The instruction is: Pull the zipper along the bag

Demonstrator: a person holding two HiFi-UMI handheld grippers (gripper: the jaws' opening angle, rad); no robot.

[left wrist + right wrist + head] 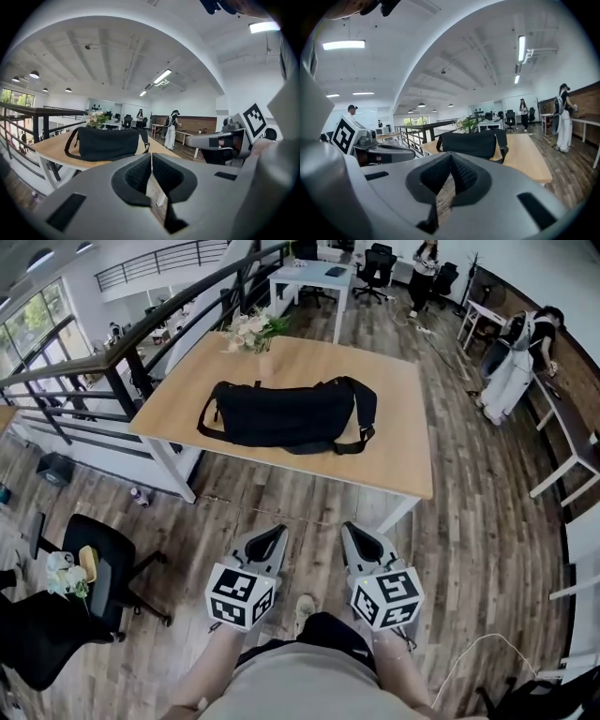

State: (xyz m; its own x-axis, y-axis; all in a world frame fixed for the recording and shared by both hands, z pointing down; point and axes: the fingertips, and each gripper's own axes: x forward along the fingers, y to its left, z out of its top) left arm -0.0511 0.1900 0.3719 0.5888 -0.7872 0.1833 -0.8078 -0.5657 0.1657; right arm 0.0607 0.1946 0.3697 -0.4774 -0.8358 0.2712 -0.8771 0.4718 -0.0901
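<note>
- The bag (pixel 286 413) lies on the wooden table (pixel 403 446), well apart from both grippers and on the far side of the table's near edge. A stretch of floor separates us from it.
- Its long axis runs left to right across the table. Its strap loops round the right end, and a handle shows at the left end.
- We cannot make out the zipper from here. We judge it runs along the top, following that same left-right line.
- The left gripper (pixel 275 531) has its jaws pressed together with nothing between them.
- The right gripper (pixel 350 527) is likewise closed and empty.
- Both are held low in front of the body, side by side and near each other. They point forward, only slightly downward, with their tips angled a little toward one another.
- The bag's middle sits nearly straight ahead of the left gripper, so we judge that hand marginally nearer. The right gripper faces the strap end more.
- Neither can touch the bag until we close the gap to the table.
- The flowers (pixel 251 331) stand at the table's far edge, beyond the bag.
</note>
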